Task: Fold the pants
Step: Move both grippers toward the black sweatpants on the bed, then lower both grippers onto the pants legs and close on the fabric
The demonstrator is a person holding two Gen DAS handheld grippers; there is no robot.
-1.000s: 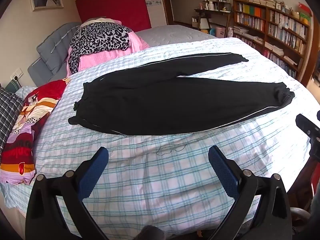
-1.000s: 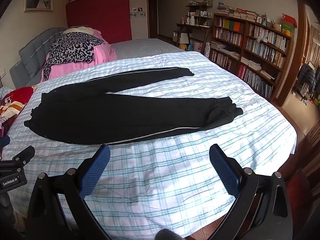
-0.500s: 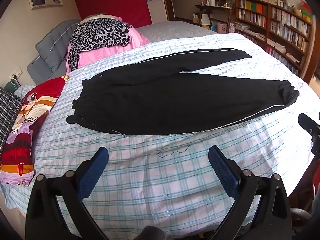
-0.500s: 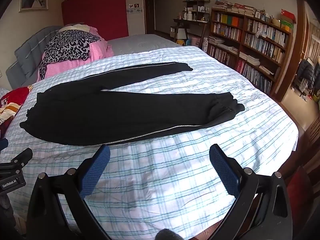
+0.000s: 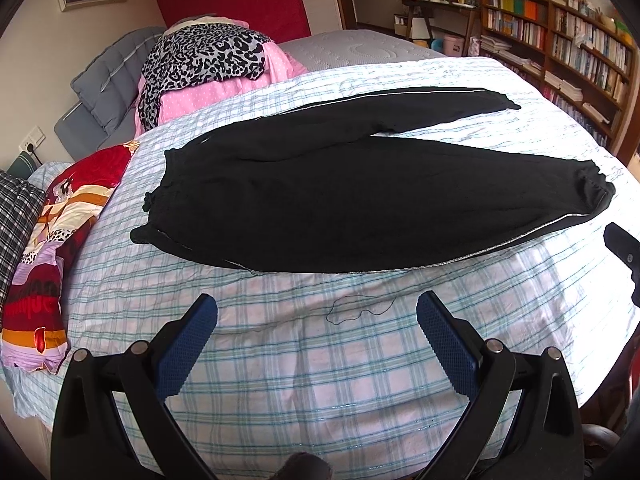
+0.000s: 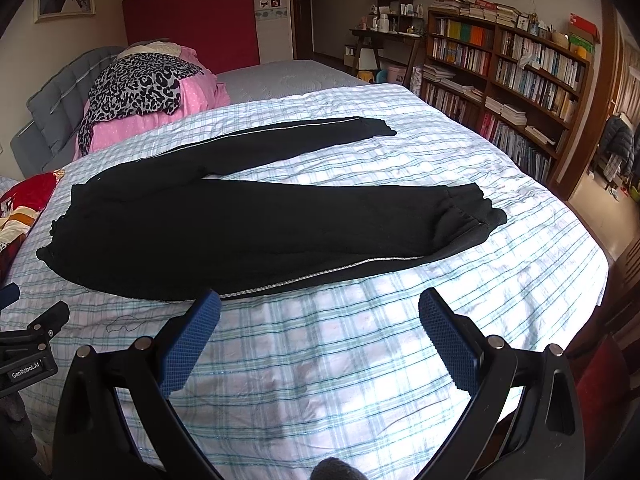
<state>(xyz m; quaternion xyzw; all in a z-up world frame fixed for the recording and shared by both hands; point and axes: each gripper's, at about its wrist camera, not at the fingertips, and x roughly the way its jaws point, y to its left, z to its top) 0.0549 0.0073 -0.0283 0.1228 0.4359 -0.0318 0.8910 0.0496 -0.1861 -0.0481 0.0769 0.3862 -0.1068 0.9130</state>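
Bright daylight from right; glare on bedsheet (image 6: 500, 208); sharp focus; heavy fisheye warp w/ dark corners.

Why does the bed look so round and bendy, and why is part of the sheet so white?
Both wrist views use a fisheye lens, so the bed bulges and corners go dark. In the right wrist view, bright light washes out the sheet beside the pants.

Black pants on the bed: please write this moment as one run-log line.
black pants flat on checked sheet, legs apart, unfolded | left gripper open, empty | right gripper open, empty
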